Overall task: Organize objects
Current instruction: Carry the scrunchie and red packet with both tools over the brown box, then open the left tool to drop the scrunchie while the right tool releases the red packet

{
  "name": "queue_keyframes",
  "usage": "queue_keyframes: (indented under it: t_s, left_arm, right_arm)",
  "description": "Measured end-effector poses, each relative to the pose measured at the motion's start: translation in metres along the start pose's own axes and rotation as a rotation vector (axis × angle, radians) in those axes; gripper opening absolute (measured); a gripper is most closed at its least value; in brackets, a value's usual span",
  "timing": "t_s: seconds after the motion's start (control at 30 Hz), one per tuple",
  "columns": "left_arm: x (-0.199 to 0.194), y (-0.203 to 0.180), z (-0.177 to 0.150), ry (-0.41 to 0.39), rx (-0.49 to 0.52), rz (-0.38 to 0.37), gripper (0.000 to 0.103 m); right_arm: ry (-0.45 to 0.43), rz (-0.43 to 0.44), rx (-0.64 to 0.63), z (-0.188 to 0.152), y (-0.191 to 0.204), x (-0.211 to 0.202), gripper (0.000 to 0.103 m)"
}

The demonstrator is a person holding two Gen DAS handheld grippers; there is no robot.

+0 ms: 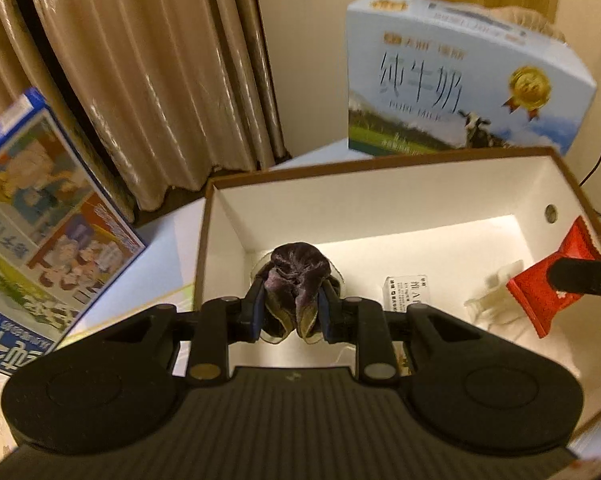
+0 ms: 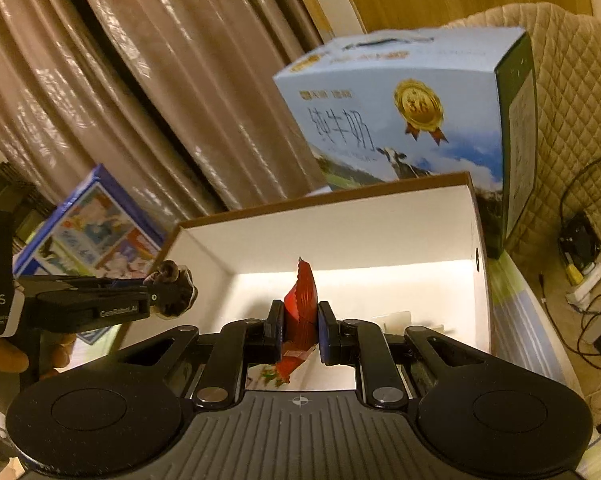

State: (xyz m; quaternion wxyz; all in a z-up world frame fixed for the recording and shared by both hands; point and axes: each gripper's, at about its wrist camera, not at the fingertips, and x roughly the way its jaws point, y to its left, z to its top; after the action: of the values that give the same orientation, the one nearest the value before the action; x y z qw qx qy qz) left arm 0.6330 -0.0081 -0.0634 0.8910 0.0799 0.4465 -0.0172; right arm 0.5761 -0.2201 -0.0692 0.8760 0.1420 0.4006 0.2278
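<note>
An open cardboard box [image 1: 400, 204] with white inner walls and a brown rim fills the middle of both views. My left gripper [image 1: 292, 304] is shut on a dark purple velvet scrunchie [image 1: 296, 276] in a clear wrapper, held over the box's left end. My right gripper [image 2: 299, 322] is shut on a red snack packet [image 2: 300, 304], upright between the pads, over the box [image 2: 340, 232]. In the left wrist view the red packet [image 1: 548, 284] and the right gripper's tip [image 1: 580, 276] show at the box's right edge. The right wrist view shows the left gripper [image 2: 168, 292] and scrunchie [image 2: 172, 276] at the box's left corner.
On the box floor lie a small white labelled carton [image 1: 408, 292] and a clear plastic item [image 1: 496, 292]. A blue milk carton case [image 1: 460, 80] stands behind the box, a picture-printed box [image 1: 40, 216] leans at left. Curtains [image 1: 140, 60] hang behind. Cables and a power strip [image 2: 584, 280] lie at right.
</note>
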Motion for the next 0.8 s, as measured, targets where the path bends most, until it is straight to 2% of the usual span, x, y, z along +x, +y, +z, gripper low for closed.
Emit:
queue_keyframes:
  t_s: [0.2,0.4,0.57,0.8]
  left_arm:
    - [0.024,0.0,0.002,0.033,-0.002,-0.001,0.026]
    - [0.029,-0.001,-0.001,0.027,0.017,0.007,0.038]
    - [0.026,0.004,-0.002,0.027,0.002,0.018,0.058]
    - [0.016,0.01,-0.002,0.009,-0.011,0.031,0.065]
  right_arm:
    - [0.027,-0.039,0.001,0.004,-0.006,0.02,0.013]
    - [0.037,-0.069,0.0,0.011,-0.007,0.037,0.013]
    - [0.04,-0.073,0.006,0.017,-0.008,0.048,0.013]
    - [0.018,-0.083,-0.001,0.024,-0.006,0.054,0.014]
